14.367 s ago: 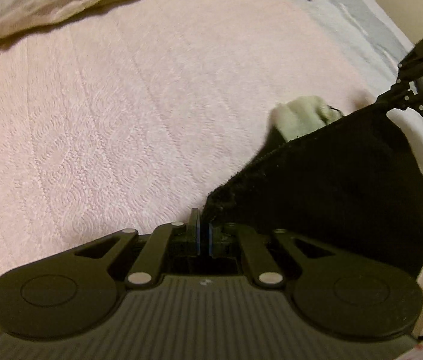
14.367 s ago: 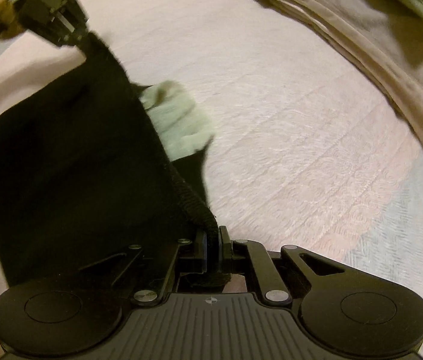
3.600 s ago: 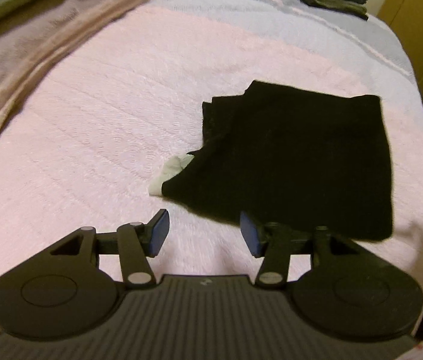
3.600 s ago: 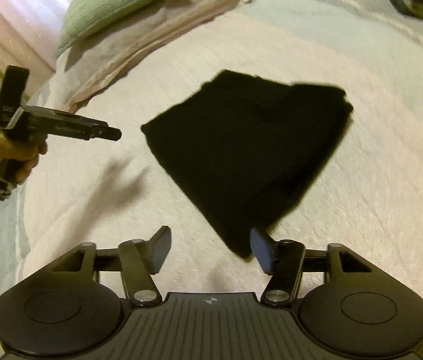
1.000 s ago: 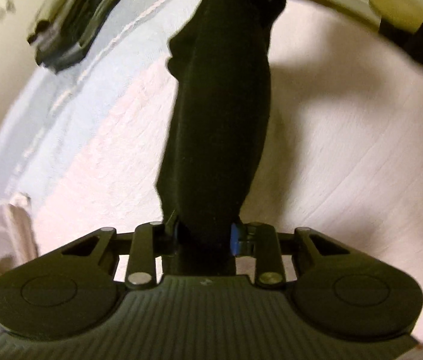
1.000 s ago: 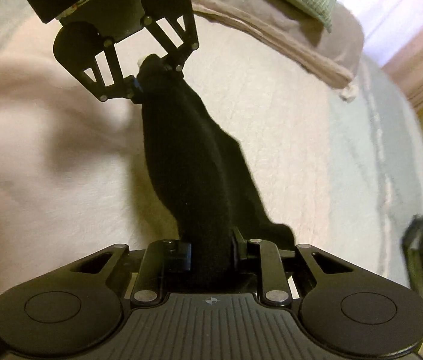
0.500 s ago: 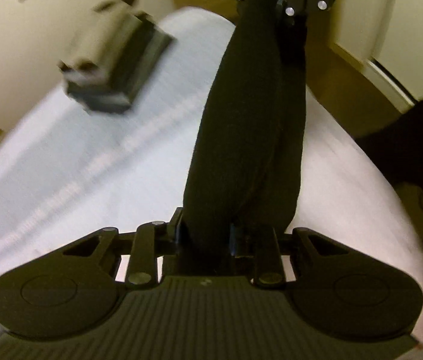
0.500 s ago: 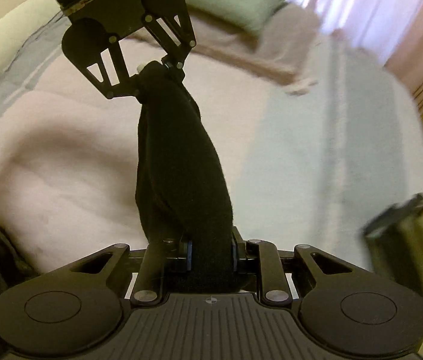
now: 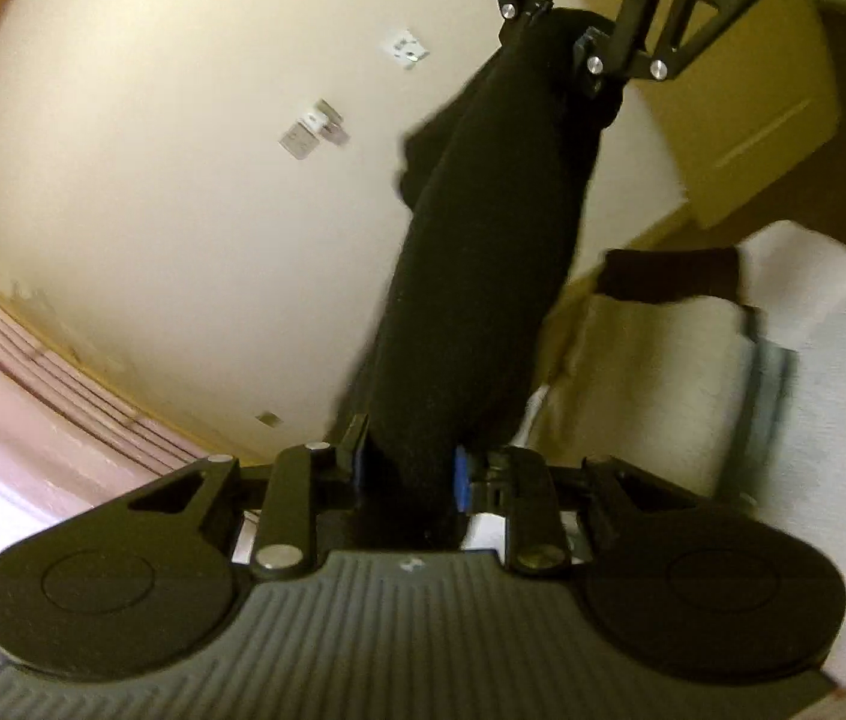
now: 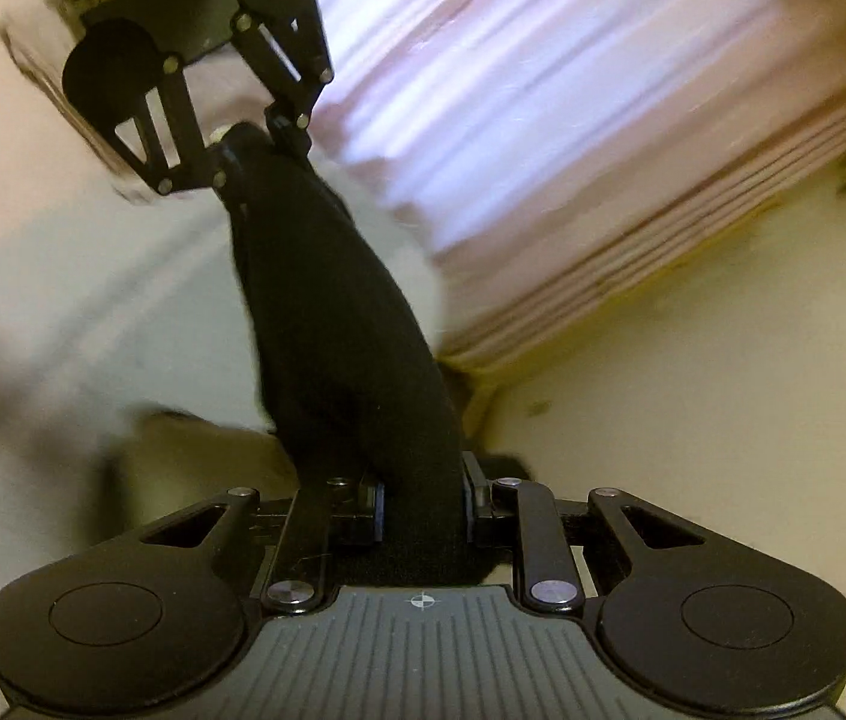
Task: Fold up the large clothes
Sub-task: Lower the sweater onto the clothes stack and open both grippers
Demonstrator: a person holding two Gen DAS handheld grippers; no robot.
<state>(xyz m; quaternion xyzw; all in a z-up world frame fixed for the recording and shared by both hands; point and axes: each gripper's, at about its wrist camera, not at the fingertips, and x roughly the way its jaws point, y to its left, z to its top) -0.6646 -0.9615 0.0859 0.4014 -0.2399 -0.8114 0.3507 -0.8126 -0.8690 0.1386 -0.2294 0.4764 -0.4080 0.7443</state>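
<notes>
Folded garment now off the bed and carried between your two grippers

Seconds ago the black garment [image 9: 483,276] lies flat on the pink bedspread with both grippers open above it; now your left gripper [image 9: 408,471] and right gripper [image 10: 422,507] each clamp one end, the cloth bunched into a thick roll stretched between them. Your views swing from the bed to a cream wall [image 9: 171,228] and pink curtains [image 10: 543,96].

cream wall [image 9: 153,210] | pink curtain [image 10: 513,90] | wood cabinet [image 9: 747,120]
</notes>
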